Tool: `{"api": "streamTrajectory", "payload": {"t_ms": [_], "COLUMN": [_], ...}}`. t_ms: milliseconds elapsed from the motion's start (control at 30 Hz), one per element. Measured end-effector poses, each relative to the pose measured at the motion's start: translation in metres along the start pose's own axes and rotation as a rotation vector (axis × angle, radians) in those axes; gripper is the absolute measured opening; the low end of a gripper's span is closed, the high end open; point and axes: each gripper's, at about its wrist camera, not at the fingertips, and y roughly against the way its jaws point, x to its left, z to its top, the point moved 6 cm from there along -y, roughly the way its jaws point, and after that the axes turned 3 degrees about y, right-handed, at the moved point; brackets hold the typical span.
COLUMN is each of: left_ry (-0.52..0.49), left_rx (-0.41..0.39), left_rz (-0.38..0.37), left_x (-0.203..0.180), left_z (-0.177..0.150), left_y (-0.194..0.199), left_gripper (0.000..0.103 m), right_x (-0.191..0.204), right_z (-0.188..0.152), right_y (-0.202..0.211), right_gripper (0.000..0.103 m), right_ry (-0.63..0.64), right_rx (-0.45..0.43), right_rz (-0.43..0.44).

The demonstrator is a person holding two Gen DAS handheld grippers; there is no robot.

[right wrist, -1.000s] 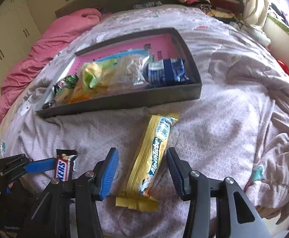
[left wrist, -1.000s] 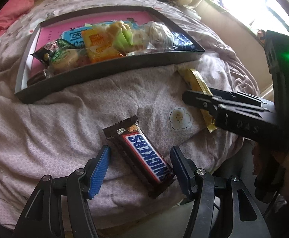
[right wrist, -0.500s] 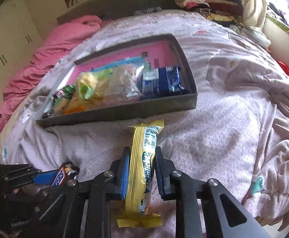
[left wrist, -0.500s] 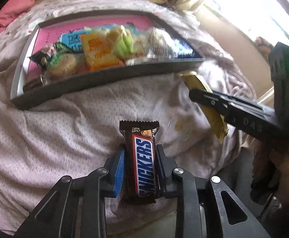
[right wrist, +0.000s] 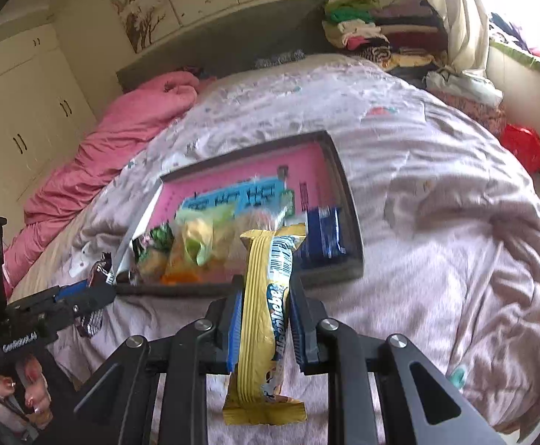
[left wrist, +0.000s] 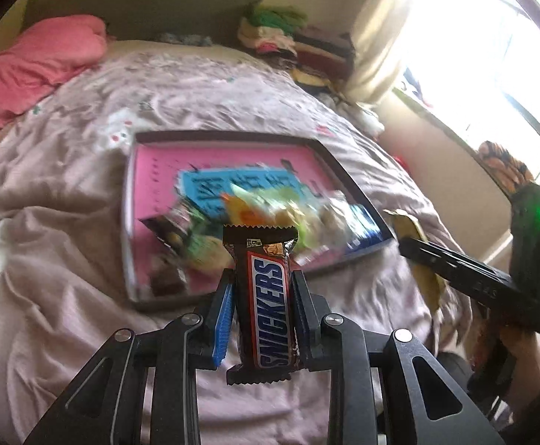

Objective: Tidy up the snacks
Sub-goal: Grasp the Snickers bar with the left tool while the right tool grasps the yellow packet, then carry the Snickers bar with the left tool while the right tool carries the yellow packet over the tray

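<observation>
Gripping Snickers bar (left wrist: 266,296) (left tool (left wrist: 262,311)).

Beyond my left fingers (left wrist: 229,307), the snacks in the tray (left wrist: 347,178) smear into blur; I cannot tell one packet from another. My Snickers bar (left wrist: 270,296) hides the tray's near wall. Past my right fingers (right wrist: 234,319), the yellow candy pack (right wrist: 266,319) covers several snacks, and the blue label's print is unreadable.

Left gripper (left wrist: 262,289) closed on Snickers bar (left wrist: 270,296), right gripper (right wrist: 264,304) on yellow candy pack (right wrist: 266,319), both apparently lifted off bedspread (left wrist: 66,259)
</observation>
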Motion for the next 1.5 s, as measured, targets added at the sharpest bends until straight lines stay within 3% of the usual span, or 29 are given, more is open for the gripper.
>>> {"api": "streamTrajectory", "payload": {"t_ms": [267, 433, 1500], "left_ry": [0.050, 0.071, 0.045], "left_rx": [-0.076, -0.068, -0.022], "left_rz": [0.034, 0.052, 0.056], "left_x": [0.039, 0.056, 0.058], "left_z": [0.024, 0.030, 0.034], "left_y": [0.004, -0.012, -0.046], "left_gripper": [0.030, 0.030, 0.030], "right_x": [0.014, 0.025, 0.039], "right_z": [0.030, 0.043, 0.051], "right_y": [-0.011, -0.024, -0.094], "right_gripper": [0.023, 0.023, 0.023], "right_ry": [0.014, 0.020, 0.071], "right_rx": [-0.044, -0.059, 0.007], "right_rz": [0.008, 0.017, -0.014]}}
